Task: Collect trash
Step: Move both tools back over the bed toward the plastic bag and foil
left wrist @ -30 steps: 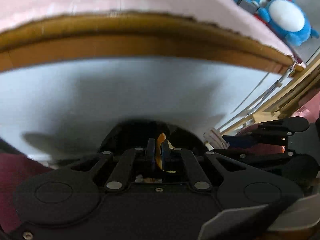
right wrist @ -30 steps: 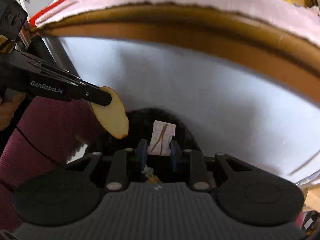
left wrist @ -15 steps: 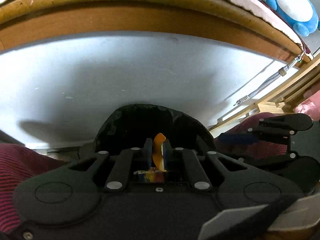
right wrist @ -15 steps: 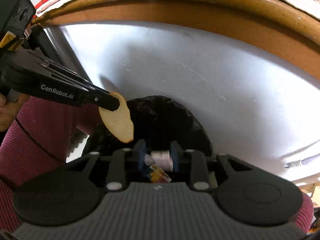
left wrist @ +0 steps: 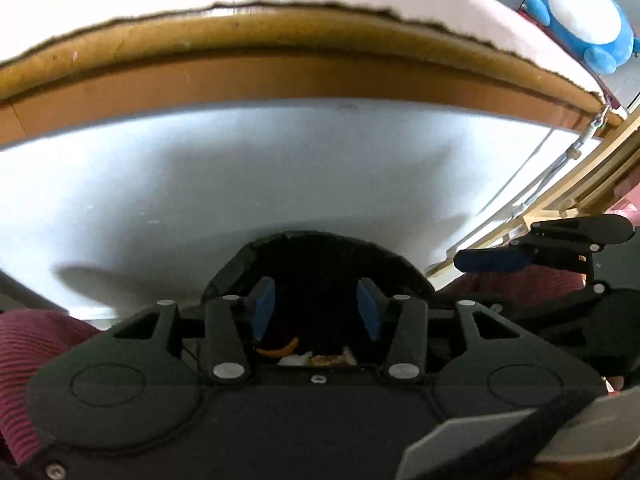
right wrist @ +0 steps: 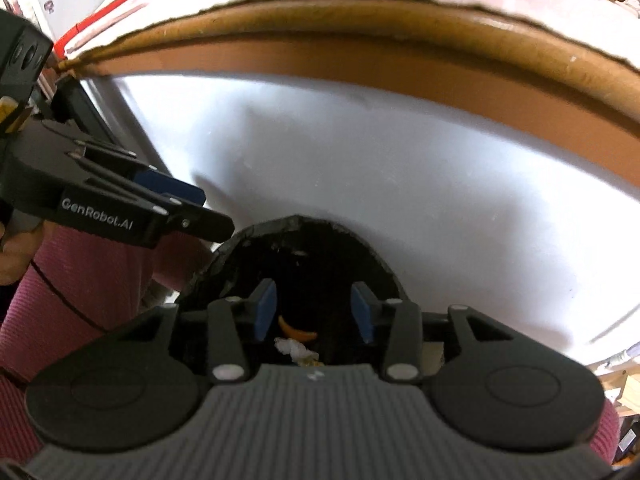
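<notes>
Above everything runs the bench [left wrist: 280, 76], its wooden edge arching across twelve o'clock in both wrist views, with a white panel [right wrist: 400, 184] under it. Against that panel, at the middle of each view, sits the black-lined bin [left wrist: 320, 256], and we judge this to be the drop step: both grippers hang over its mouth, tilted downward. Our left gripper [left wrist: 316, 310] has its jaws opening with nothing between the blue pads; the right gripper [right wrist: 313, 312] is likewise opening and empty. The trash lies down in the bin, at six o'clock of each opening: an orange peel [right wrist: 298, 332] beside a crumpled white scrap [right wrist: 290, 347], with more bits just beside them that are too small to name. To do this well, we should let the jaws spread fully before lifting, so nothing clings to a pad, and keep both tips inside the rim until then. In the right view the left gripper reaches in from nine o'clock, so we should draw the two apart without knocking them together or catching the liner.
</notes>
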Demonstrator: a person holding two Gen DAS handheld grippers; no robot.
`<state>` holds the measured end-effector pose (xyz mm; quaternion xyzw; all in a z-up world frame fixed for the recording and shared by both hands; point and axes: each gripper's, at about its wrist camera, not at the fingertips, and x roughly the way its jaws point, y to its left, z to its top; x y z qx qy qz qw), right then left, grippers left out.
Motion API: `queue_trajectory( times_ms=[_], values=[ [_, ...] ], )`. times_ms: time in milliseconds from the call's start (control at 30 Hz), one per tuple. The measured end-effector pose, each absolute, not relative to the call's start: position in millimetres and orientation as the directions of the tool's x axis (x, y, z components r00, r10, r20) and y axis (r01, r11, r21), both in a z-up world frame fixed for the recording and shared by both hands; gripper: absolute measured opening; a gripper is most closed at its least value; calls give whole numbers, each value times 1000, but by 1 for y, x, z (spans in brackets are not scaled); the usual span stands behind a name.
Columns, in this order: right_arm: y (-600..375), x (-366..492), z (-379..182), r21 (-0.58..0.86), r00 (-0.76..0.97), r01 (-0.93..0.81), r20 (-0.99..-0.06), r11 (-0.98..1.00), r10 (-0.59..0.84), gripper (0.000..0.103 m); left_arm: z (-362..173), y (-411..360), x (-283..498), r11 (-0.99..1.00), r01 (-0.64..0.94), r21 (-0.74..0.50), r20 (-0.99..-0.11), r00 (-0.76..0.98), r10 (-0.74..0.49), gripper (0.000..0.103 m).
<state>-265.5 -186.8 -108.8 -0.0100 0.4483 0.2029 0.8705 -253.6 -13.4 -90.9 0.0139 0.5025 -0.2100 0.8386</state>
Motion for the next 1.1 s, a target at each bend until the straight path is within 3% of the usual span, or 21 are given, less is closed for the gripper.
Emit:
queue_trajectory(
  times_ms=[233,567,700,1100],
  values=[
    [-198,-264,-74,167,583,-366,-726,916,365,64,-47,-11,-260,891,431,-139,-790,495,-363,46],
    [-213,-252,-11,170,709,-366,-587,915,392,72,31,-8,-255,871,479,-109,-649,630,-428,64],
    [-216,-240,8,99,761,-360,-544,928,353,74,50,-4,-239,884,456,-100,-600,681,-419,73],
    [-236,-162,36,52,850,-200,-488,978,199,76,72,10,-138,935,323,-146,-531,772,-350,76]
  ],
)
